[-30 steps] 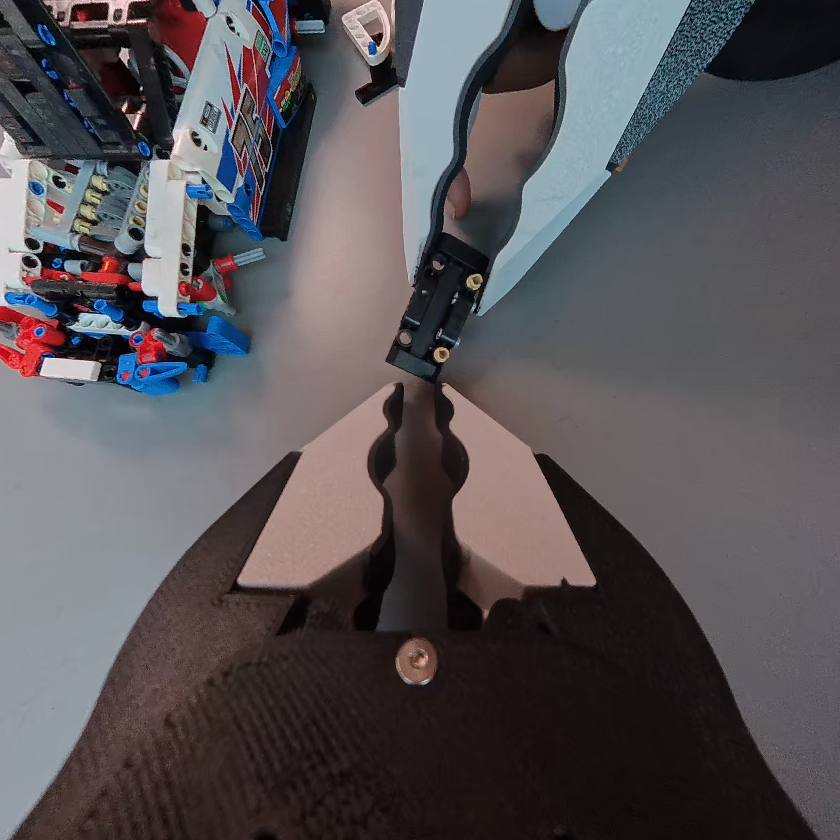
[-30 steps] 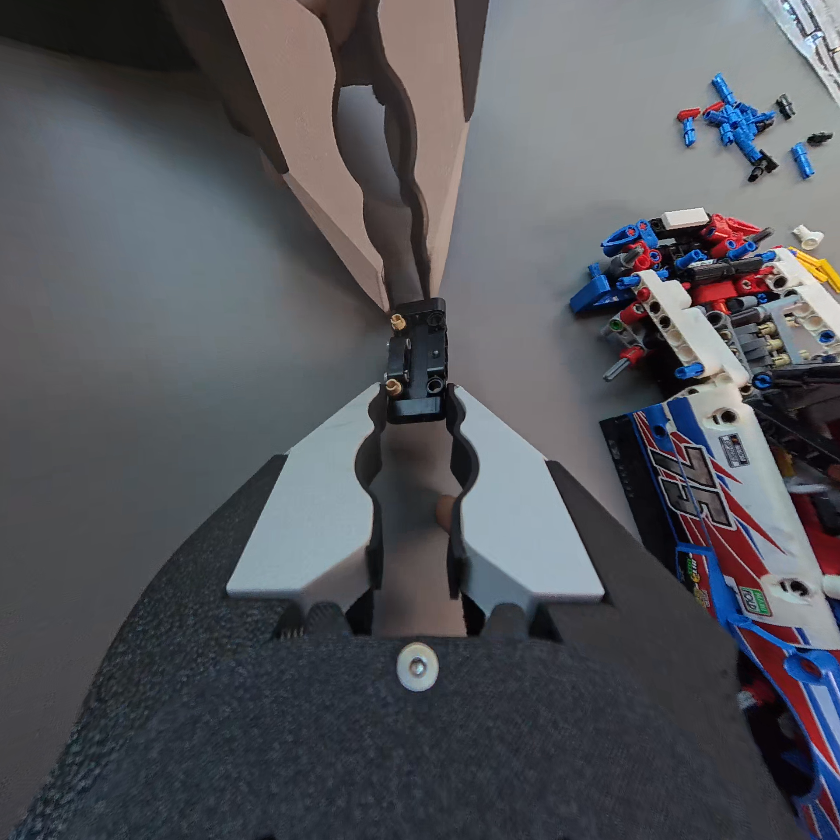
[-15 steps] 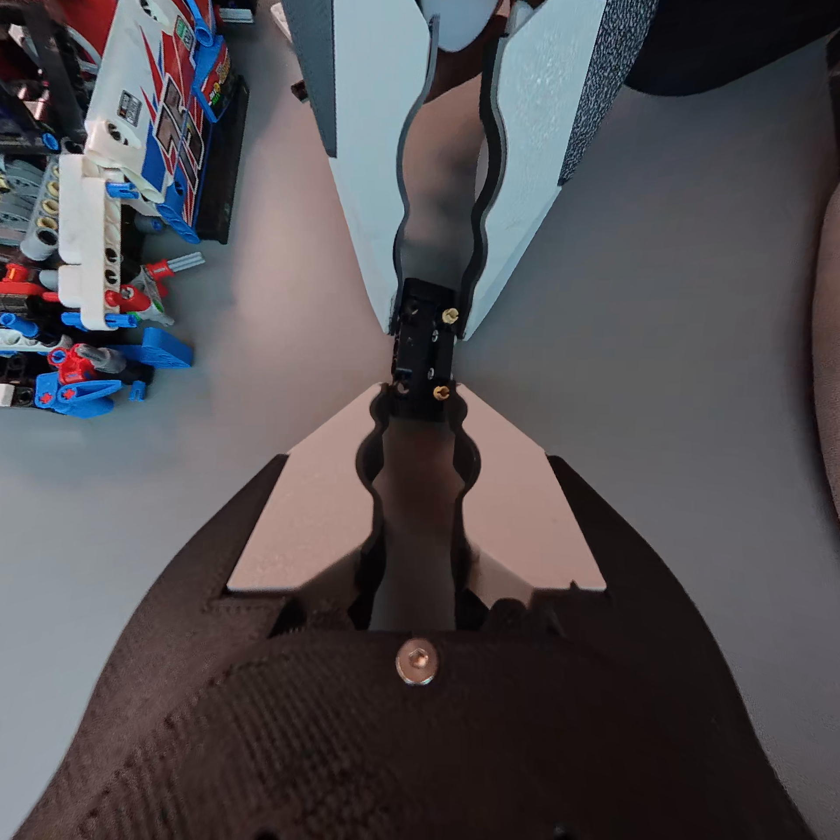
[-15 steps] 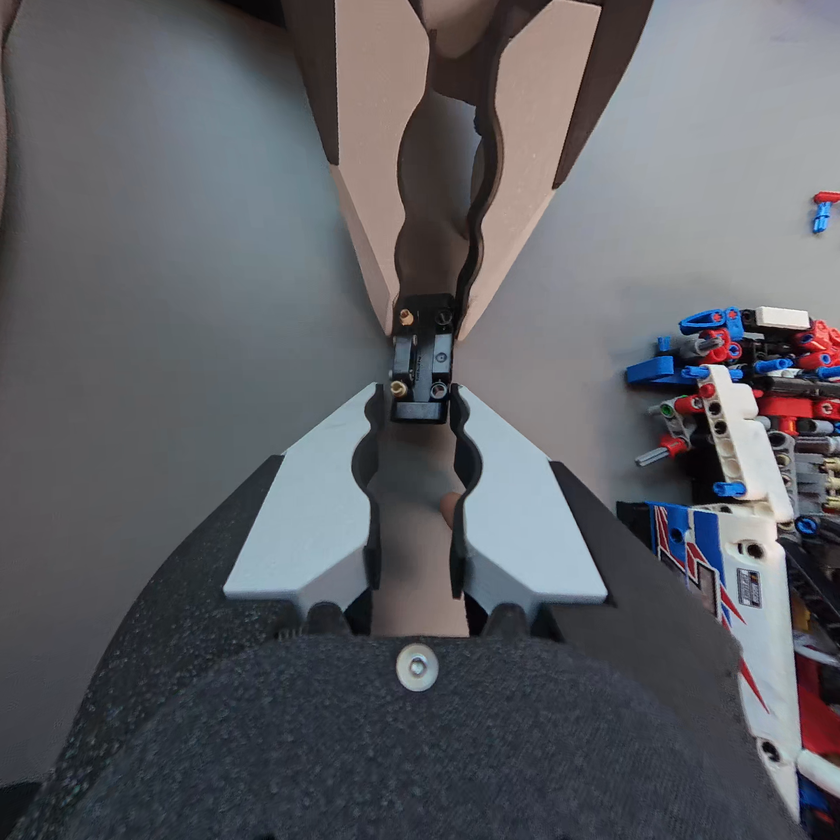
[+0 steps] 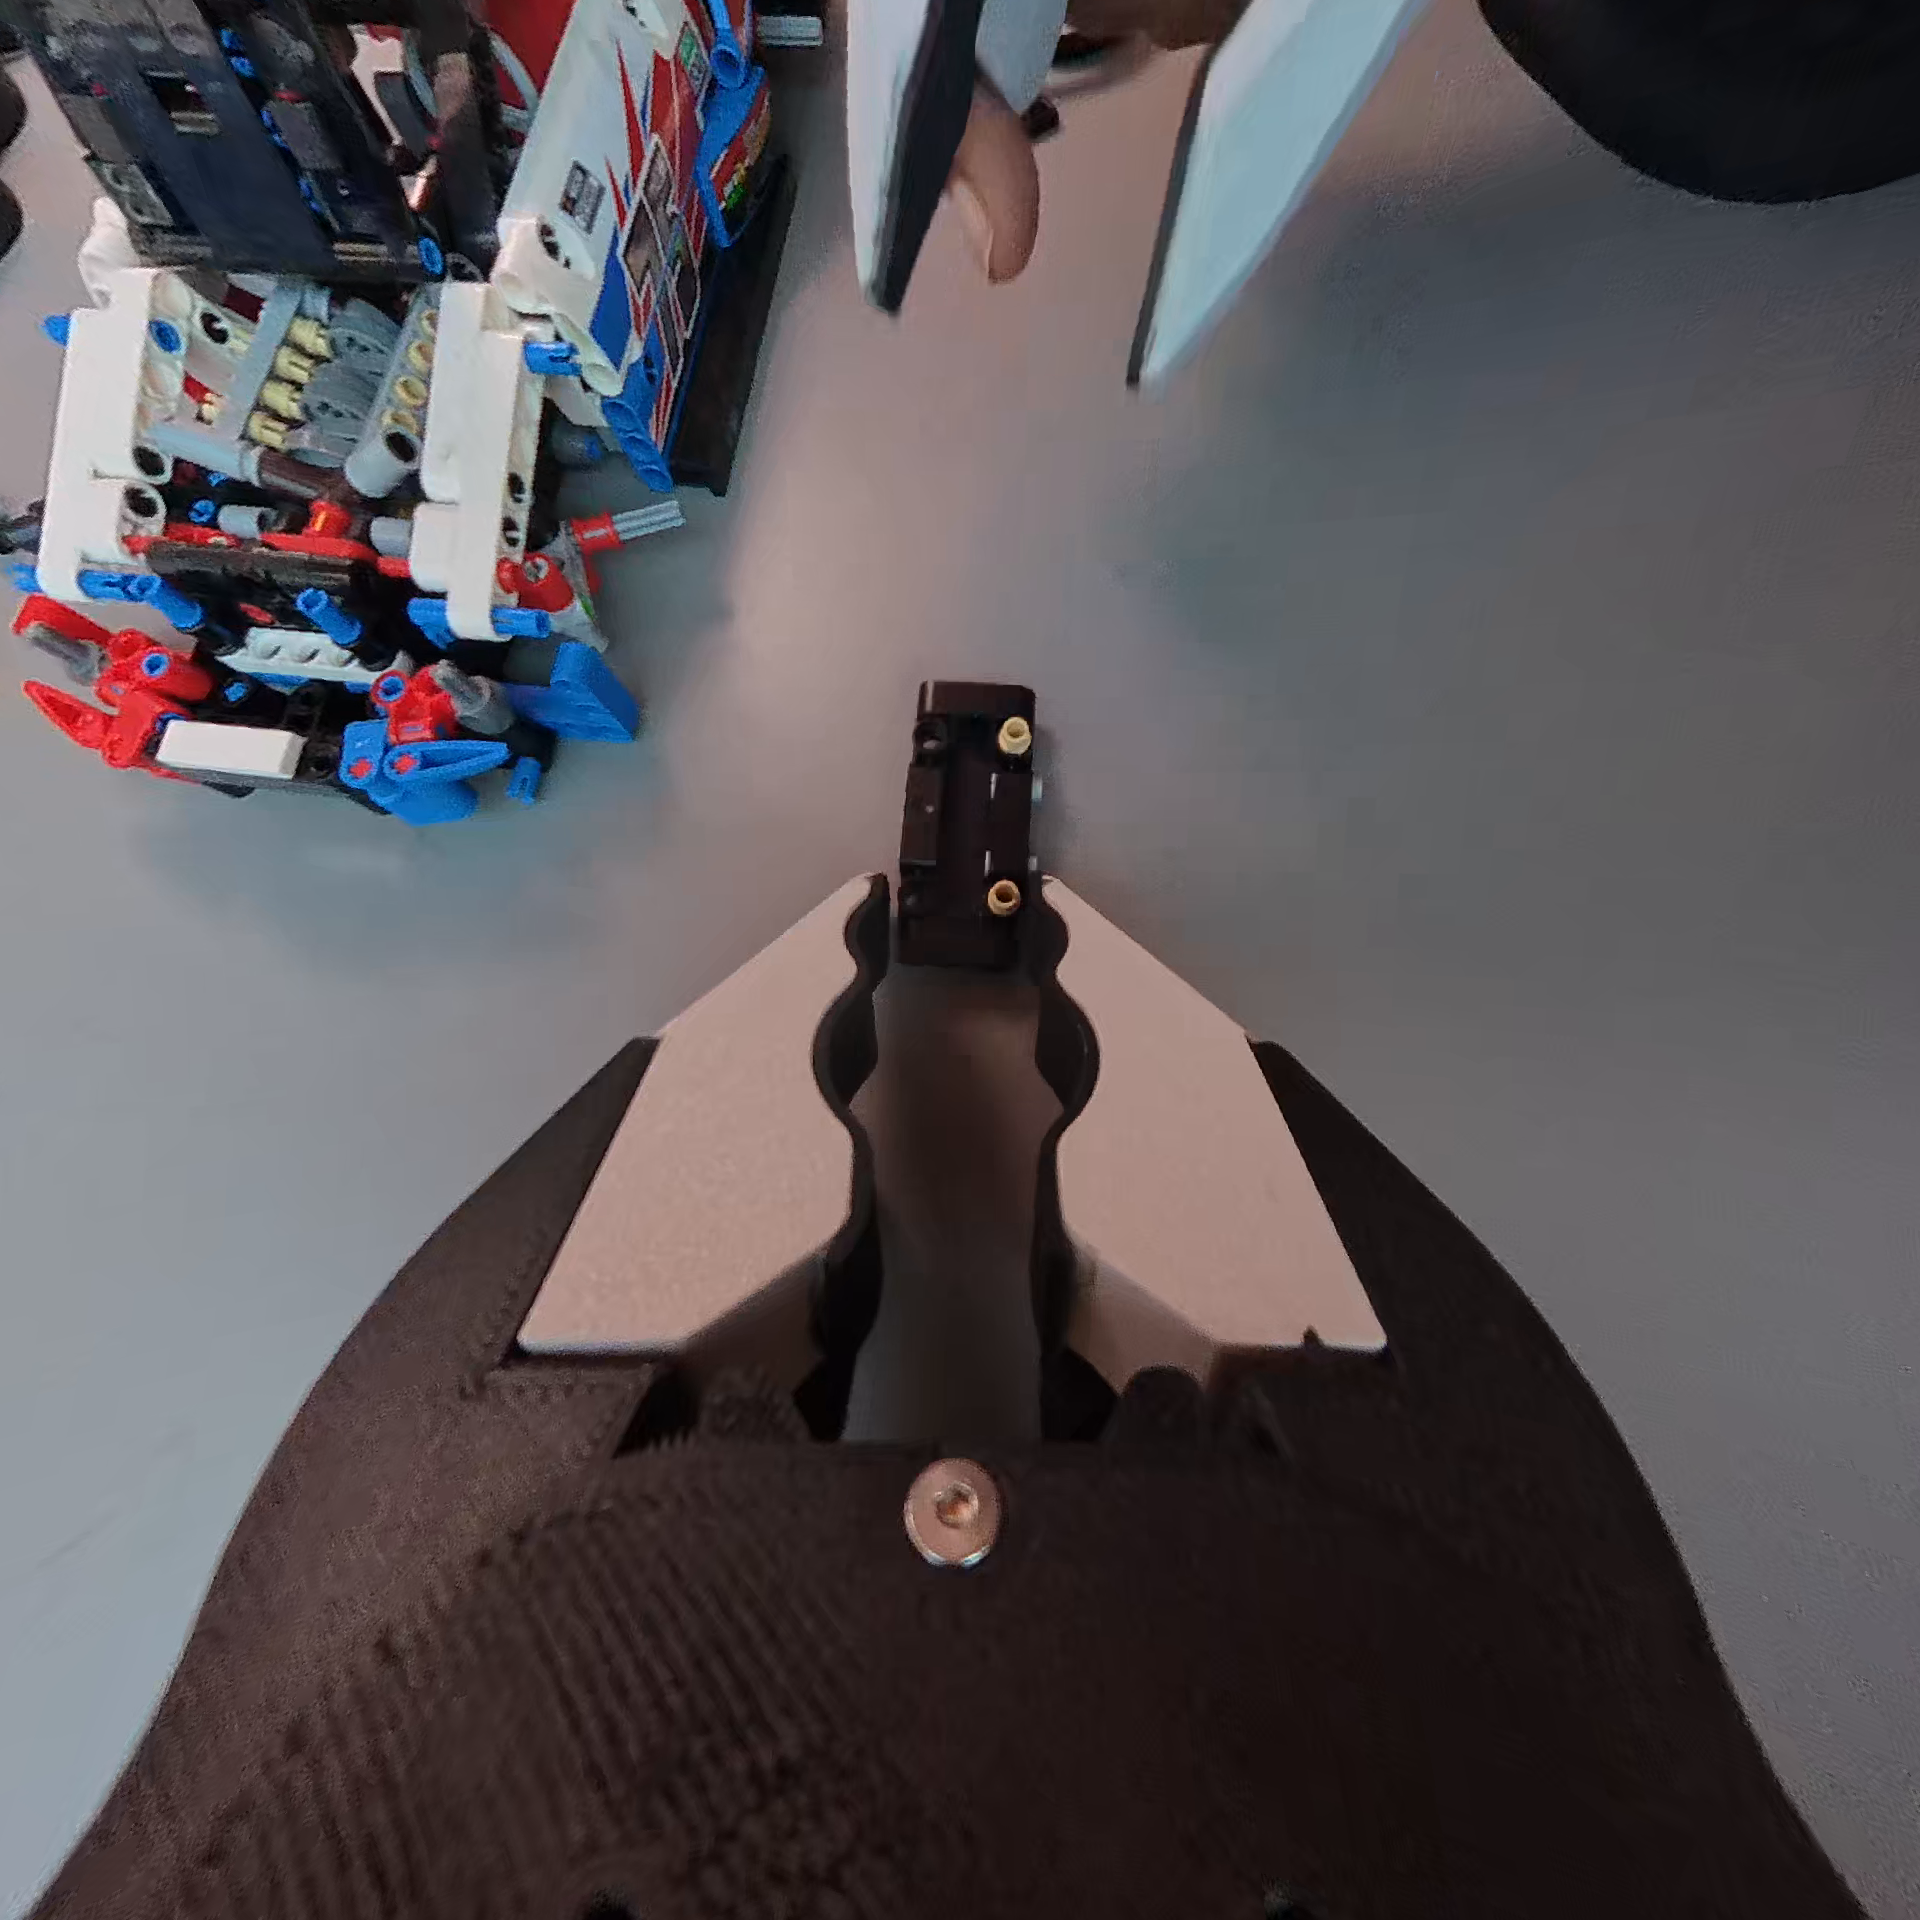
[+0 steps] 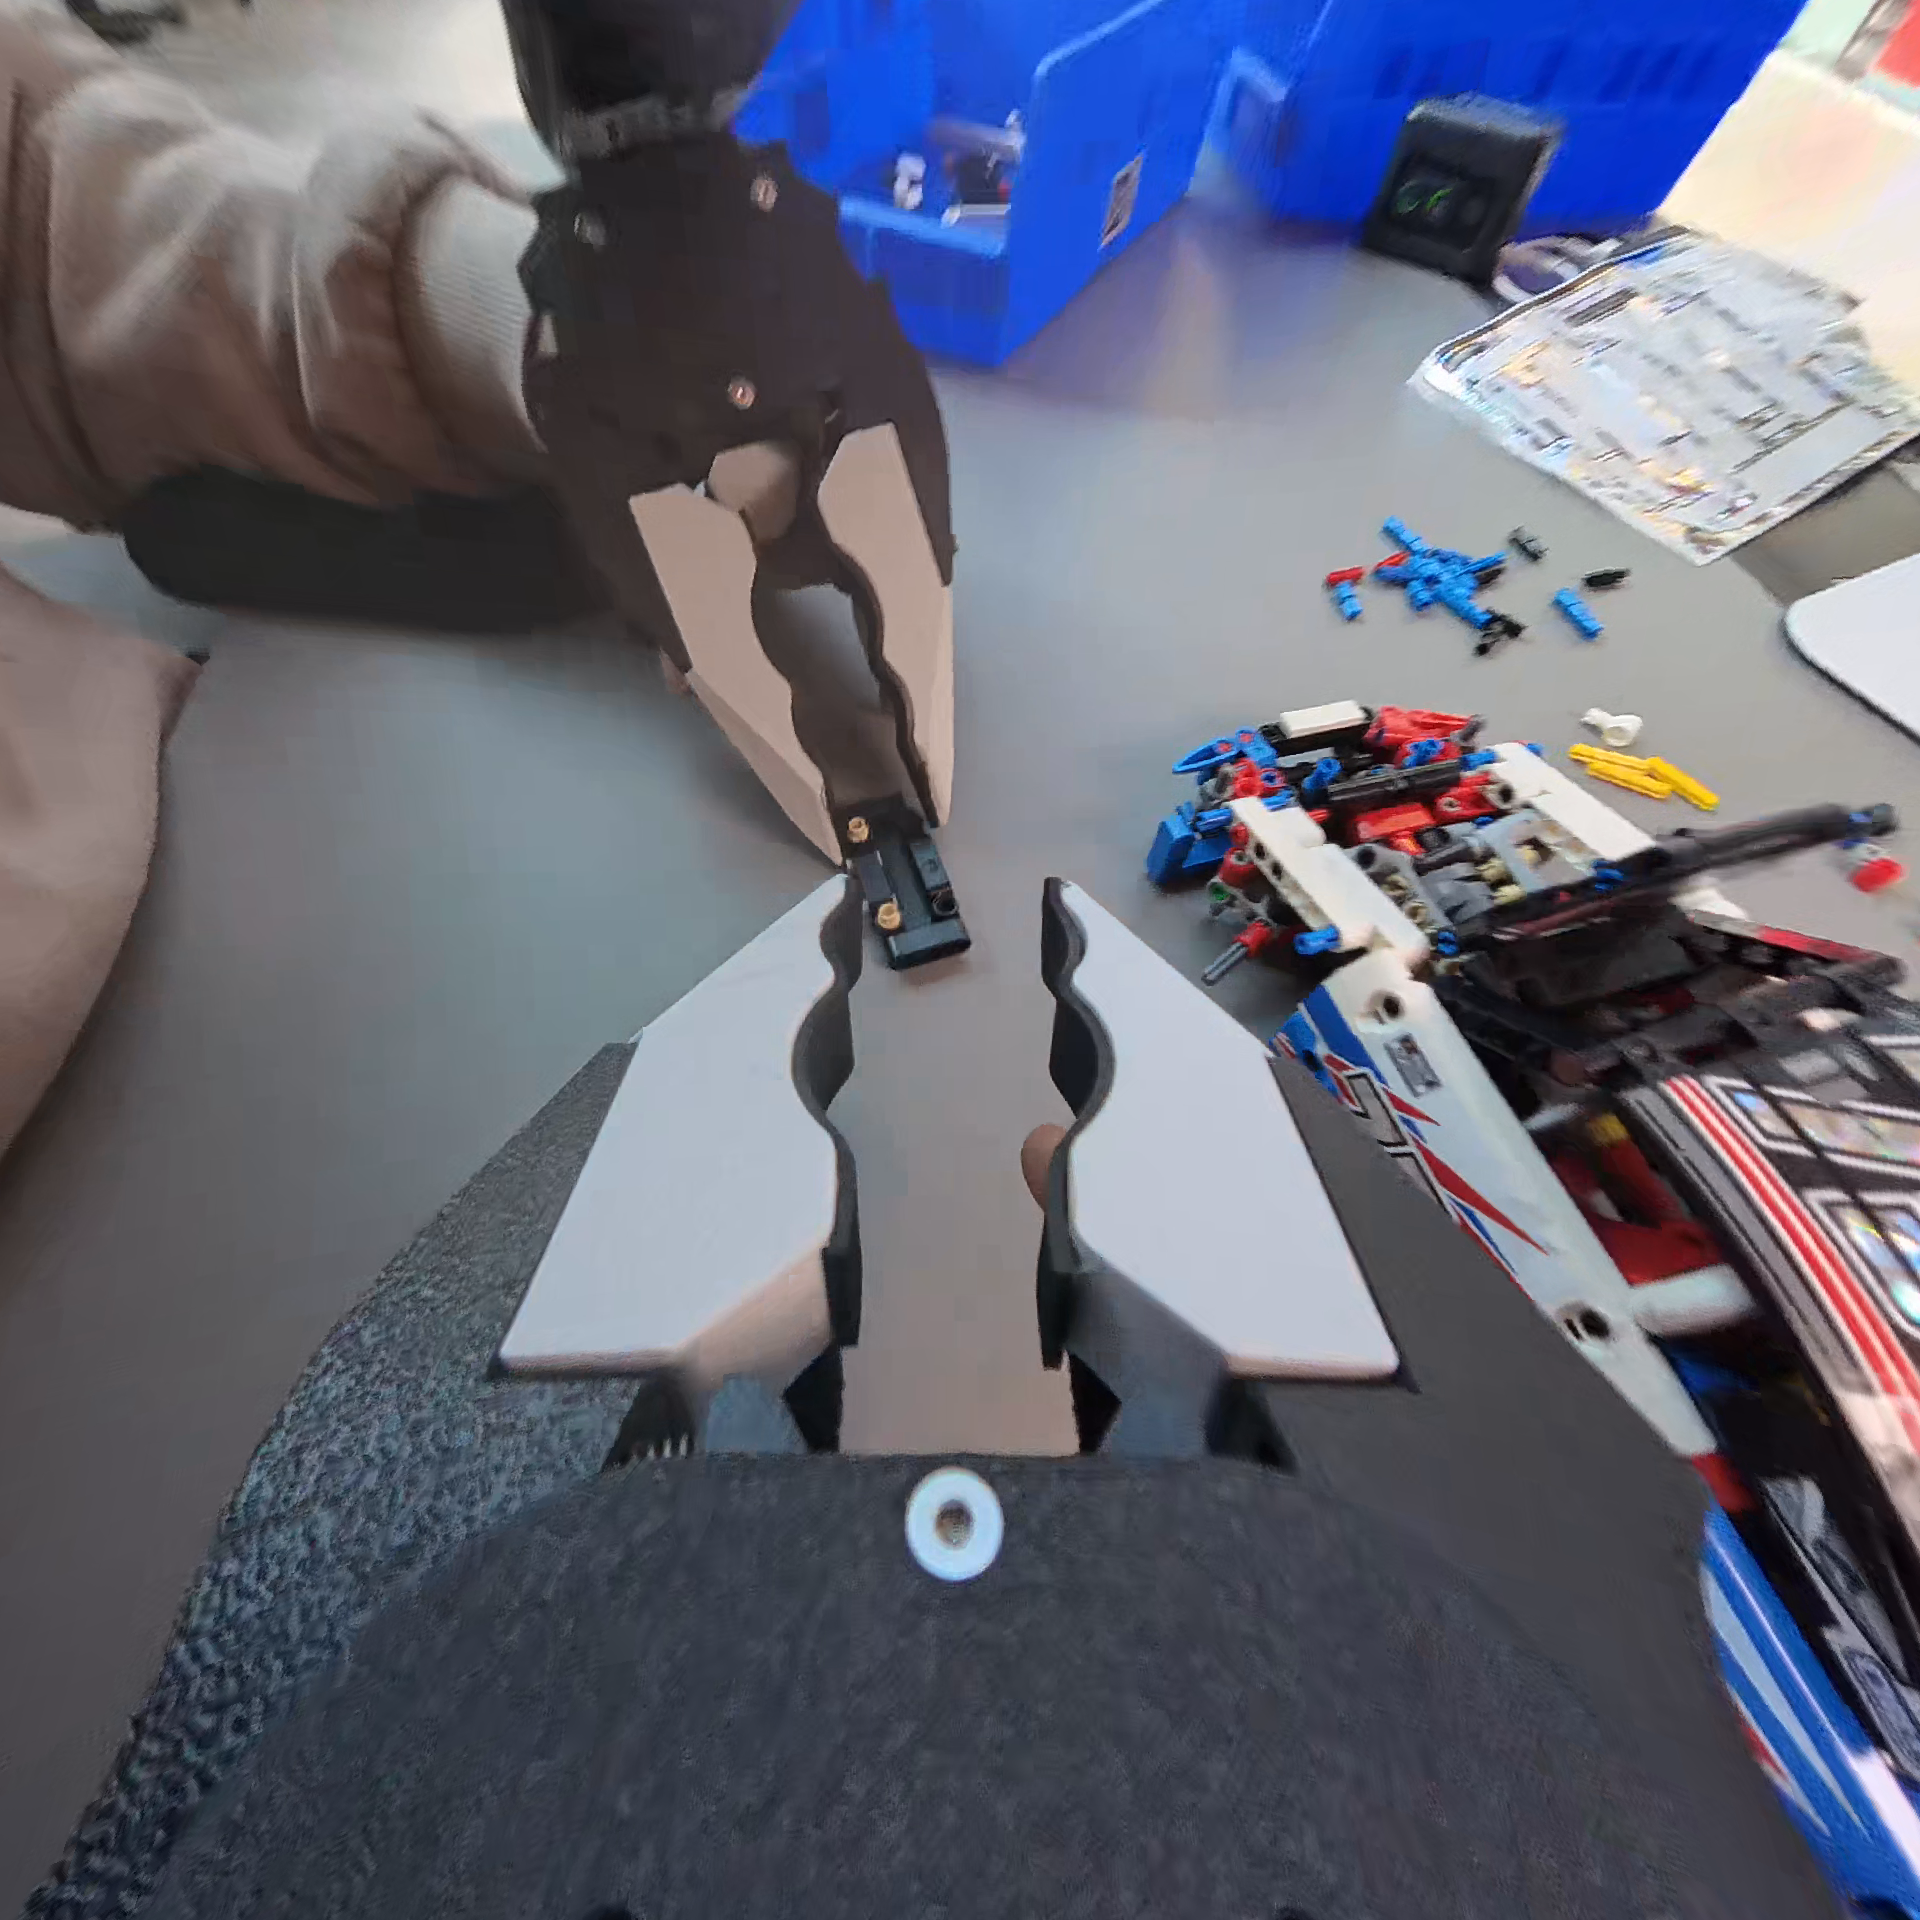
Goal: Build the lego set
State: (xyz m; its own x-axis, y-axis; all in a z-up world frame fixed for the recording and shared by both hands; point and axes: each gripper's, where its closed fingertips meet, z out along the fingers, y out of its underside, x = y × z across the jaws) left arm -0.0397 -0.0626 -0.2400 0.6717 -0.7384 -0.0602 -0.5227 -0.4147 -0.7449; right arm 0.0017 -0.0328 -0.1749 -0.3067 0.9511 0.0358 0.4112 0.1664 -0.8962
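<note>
We see the left gripper (image 5: 961,914) reaching forward, low over the surface, its 2 fingers drawn close and clamped on a small black piece (image 5: 966,821) that pokes out past the tips. In the right wrist view that same gripper (image 6: 894,831) angles down from the upper left, a finger of the holding hand (image 6: 753,488) showing behind its fingers, a beige sleeve (image 6: 239,312) trailing off behind. The right gripper (image 6: 951,904) has its 2 fingers spread apart with nothing between them, tips just short of the piece. In the left wrist view it (image 5: 1013,343) sits at the top, blurred.
</note>
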